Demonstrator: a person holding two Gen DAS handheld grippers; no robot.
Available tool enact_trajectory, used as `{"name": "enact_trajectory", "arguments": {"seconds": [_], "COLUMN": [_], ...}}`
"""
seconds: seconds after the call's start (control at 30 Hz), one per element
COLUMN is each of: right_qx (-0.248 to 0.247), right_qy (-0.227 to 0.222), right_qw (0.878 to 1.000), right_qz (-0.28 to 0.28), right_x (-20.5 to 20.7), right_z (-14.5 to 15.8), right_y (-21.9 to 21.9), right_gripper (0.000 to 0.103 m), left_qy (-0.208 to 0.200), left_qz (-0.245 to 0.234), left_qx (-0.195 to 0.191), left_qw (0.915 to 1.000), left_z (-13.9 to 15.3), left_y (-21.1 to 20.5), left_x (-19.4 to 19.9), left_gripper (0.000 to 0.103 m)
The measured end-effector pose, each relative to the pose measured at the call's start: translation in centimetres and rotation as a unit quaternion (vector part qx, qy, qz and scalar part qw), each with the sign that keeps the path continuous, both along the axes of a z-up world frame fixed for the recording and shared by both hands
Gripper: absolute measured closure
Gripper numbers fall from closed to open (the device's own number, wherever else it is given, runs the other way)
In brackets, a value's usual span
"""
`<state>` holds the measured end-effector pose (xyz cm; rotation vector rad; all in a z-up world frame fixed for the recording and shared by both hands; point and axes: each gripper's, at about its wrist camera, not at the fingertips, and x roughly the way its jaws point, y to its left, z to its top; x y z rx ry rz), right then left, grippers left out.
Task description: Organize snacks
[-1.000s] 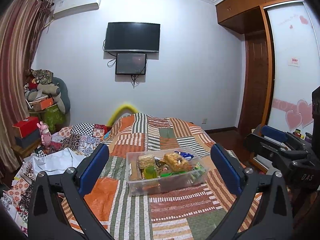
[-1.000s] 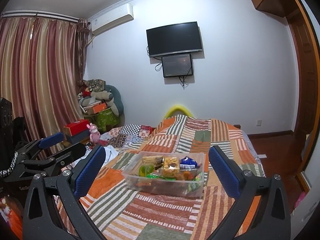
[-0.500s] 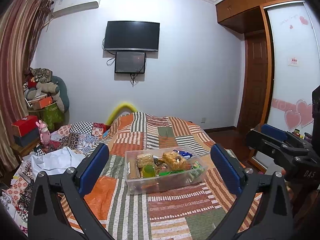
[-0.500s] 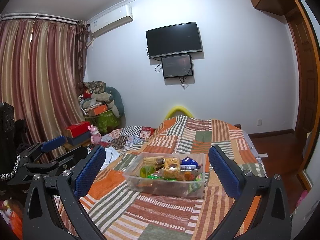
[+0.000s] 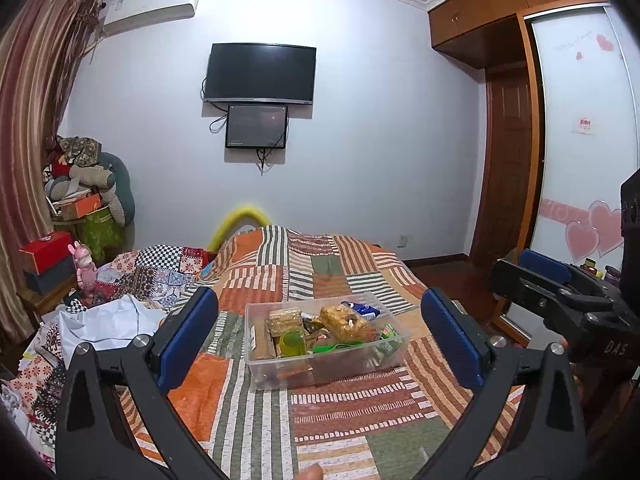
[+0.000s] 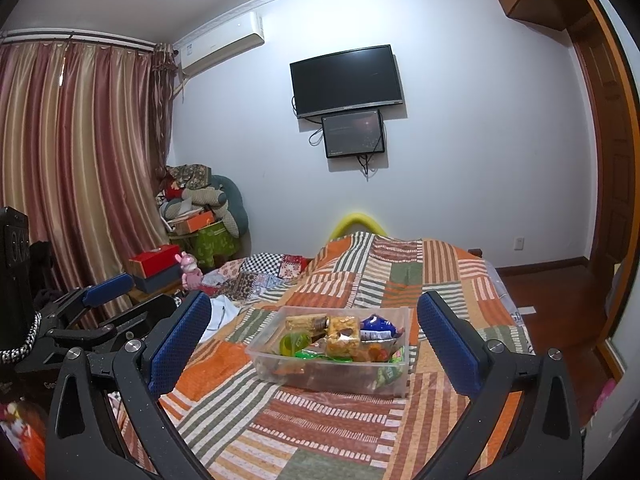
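Note:
A clear plastic bin (image 5: 352,368) full of mixed snack packets sits on the patchwork bed quilt (image 5: 256,412); it also shows in the right wrist view (image 6: 320,376). Inside are a golden cracker pack (image 5: 346,322), a yellow-green jelly cup (image 5: 293,343), a blue packet (image 6: 376,326) and green wrappers. My left gripper (image 5: 318,312) is open and empty, held above the bed short of the bin. My right gripper (image 6: 314,316) is open and empty, also short of the bin. Each gripper shows at the edge of the other's view.
Crumpled white cloth (image 5: 104,324) and patterned bedding lie on the bed's left side. A red box (image 5: 46,250) and a pink toy (image 5: 85,266) stand at the left. A TV (image 5: 260,74) hangs on the far wall. A wardrobe (image 5: 580,160) stands at the right.
Both views have shifted slightly; the bin sits a little lower and nearer in frame. Both grippers stay open and empty.

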<state>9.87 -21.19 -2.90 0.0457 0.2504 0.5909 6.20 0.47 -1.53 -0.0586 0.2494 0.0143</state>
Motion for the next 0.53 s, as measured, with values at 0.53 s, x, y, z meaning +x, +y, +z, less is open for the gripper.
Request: {"name": "enact_trajectory", "arguments": {"seconds": [0.53], "right_qx": [0.000], "right_qy": [0.000], "right_qw": [1.000], "right_qz": [0.000], "right_x": [0.02], "right_z": [-0.05], "right_y": [-0.02], "right_gripper": [0.000], "left_qy": [0.001], "left_qz": [-0.007], "left_qx": [0.000], "left_qw": [1.0000], "left_z": [0.08], "left_y": [-0.50], "left_x": [0.09], "left_gripper": [0.000]}}
